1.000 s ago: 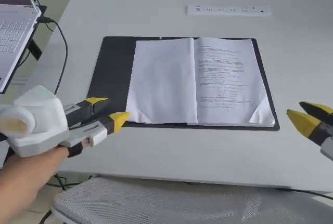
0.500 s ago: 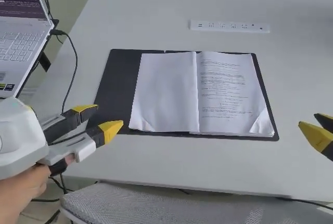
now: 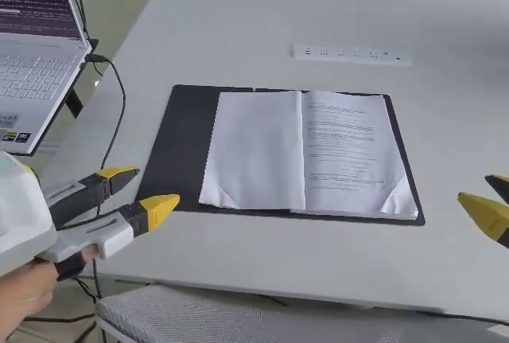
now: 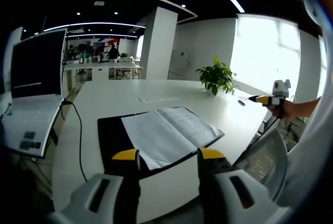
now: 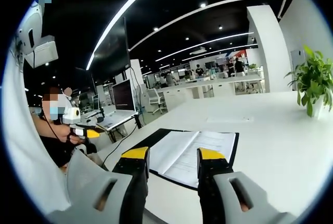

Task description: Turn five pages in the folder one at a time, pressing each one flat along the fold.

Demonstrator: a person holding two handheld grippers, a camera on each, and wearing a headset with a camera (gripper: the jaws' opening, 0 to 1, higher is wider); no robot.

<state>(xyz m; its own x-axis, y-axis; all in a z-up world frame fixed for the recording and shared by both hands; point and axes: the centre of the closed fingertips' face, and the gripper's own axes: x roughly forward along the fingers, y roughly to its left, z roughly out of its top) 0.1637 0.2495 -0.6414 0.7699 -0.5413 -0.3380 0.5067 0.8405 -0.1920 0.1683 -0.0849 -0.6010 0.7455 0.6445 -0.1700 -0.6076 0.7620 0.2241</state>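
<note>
White table [image 3: 238, 259] bears folder [image 3: 187, 152] and power strip [image 3: 350, 55].

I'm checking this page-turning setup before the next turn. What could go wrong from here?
1. The printed page has a curled lower corner; the right tool, open and off to the side, might crease it or lift several sheets at once.
2. The folder lies unclamped on the table; pressing along the fold could slide it.
3. The left tool hangs near the laptop cable and could snag it.
</note>
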